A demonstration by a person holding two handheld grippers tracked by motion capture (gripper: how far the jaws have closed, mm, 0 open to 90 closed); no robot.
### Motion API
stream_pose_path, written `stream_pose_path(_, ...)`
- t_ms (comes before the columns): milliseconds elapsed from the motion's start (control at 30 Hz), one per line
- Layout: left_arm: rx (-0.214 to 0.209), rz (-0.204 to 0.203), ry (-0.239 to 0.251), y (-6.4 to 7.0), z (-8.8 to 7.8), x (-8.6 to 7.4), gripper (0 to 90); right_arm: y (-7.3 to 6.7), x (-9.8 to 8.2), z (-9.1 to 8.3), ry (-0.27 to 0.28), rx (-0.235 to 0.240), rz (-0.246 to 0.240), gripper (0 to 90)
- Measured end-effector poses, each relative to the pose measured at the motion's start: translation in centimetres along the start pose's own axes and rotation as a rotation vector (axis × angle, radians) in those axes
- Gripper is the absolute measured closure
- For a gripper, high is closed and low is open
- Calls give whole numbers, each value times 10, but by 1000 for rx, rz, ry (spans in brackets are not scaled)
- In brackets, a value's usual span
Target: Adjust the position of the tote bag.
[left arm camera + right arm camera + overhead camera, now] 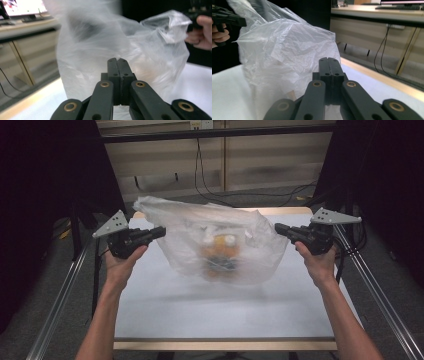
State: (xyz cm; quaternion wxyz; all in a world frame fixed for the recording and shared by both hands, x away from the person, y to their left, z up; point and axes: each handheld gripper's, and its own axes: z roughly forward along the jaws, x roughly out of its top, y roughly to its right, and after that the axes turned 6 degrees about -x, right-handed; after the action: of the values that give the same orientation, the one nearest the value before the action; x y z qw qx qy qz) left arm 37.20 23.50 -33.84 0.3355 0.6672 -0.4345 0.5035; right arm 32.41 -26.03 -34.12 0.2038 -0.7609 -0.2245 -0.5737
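Clear plastic bag [220,242] at table [225,310] centre, stretched between both grippers, orange and white items blurred inside. Left gripper [161,231] at bag's 9 o'clock edge, jaws pressed together; film caught or not, cannot tell. Right gripper [278,227] at 3 o'clock edge, jaws likewise closed flush. Left hand [120,265] and right hand [315,262] grasp handles. Cables [205,180] trail over floor at 12 o'clock.

Both grippers [161,231] [278,227] apparently clamped, apart.

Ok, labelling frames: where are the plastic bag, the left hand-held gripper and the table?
plastic bag [190,227], high view, upper left wall.
left hand-held gripper [161,231], high view, jaw tips.
table [220,312], high view, bare top.
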Motion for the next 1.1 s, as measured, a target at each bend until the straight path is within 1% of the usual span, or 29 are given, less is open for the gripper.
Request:
stream_pose_path(33, 0, 0, 0, 0, 0, 0, 900, 0, 0, 0, 0, 0, 0, 900)
stream_pose_path(67, -7, -1, -15, 0, 2, -5, 900, 2, -7, 0, -17, -9, 12, 900)
stream_pose_path(100, -14, -9, -21, 0, 4, -9, 900, 2, -7, 0, -17, -9, 12, 900)
stream_pose_path(133, -7, -6, -35, -1, 5, -12, 900, 3, -9, 0, -24, -12, 14, 900)
stream_pose_path(200, -23, -26, -44, -3, 7, -19, 900, 5, -9, -1, -23, -20, 15, 900)
stream_pose_path(233, -12, -22, -72, -4, 7, -21, 900, 5, -9, -1, -23, -20, 15, 900)
stream_pose_path(267, -17, -30, -77, -6, 9, -23, 900, 6, -10, -1, -26, -24, 16, 900)
stream_pose_path(300, -20, -35, -81, -6, 10, -25, 900, 6, -11, 1, -26, -19, 15, 900)
stream_pose_path(333, -17, -24, -90, -7, 11, -27, 900, 6, -13, 3, -32, -17, 17, 900)
stream_pose_path(433, -27, -35, -137, -9, 15, -35, 900, 5, -22, 14, -79, -27, 3, 900)
stream_pose_path(467, -27, -27, -158, -10, 16, -37, 900, 4, -26, 17, -96, -22, 2, 900)
stream_pose_path(533, -28, -31, -180, -12, 16, -42, 900, 3, -29, 23, -122, -27, -10, 900)
stream_pose_path(600, -14, -34, -194, -14, 14, -47, 900, 3, -31, 24, -123, -23, -9, 900)
stream_pose_path(633, -25, -49, -196, -14, 15, -50, 900, 3, -31, 24, -125, -28, -6, 900)
stream_pose_path(667, -27, -47, -223, -14, 16, -56, 900, 4, -32, 24, -128, -33, -9, 900)
stream_pose_path(700, -27, -47, -223, -14, 16, -56, 900, 4, -32, 24, -128, -33, -9, 900)
stream_pose_path(733, -34, -49, -238, -14, 18, -58, 900, 6, -34, 24, -137, -40, -3, 900)
stream_pose_path(767, -34, -52, -240, -15, 19, -59, 900, 6, -34, 24, -137, -40, -3, 900)
stream_pose_path(800, -41, -48, -258, -14, 20, -61, 900, 8, -37, 25, -145, -46, 3, 900)
stream_pose_path(867, -43, -52, -265, -14, 22, -61, 900, 11, -41, 26, -160, -56, -1, 900)
stream_pose_path(900, -58, -51, -269, -14, 23, -62, 900, 11, -41, 26, -160, -56, -1, 900)
stream_pose_path(933, -53, -49, -294, -15, 25, -65, 900, 13, -44, 28, -170, -66, -7, 900)
stream_pose_path(967, -53, -49, -294, -15, 25, -65, 900, 13, -44, 28, -170, -66, -7, 900)
stream_pose_path(1000, -62, -58, -297, -15, 26, -67, 900, 15, -45, 29, -180, -68, -5, 900)
stream_pose_path(1033, -61, -57, -309, -15, 27, -68, 900, 16, -47, 31, -186, -71, 0, 900)
stream_pose_path(1067, -76, -61, -312, -16, 27, -70, 900, 17, -49, 32, -196, -68, 2, 900)
stream_pose_path(1100, -96, -60, -325, -16, 26, -70, 900, 17, -51, 33, -201, -71, 0, 900)
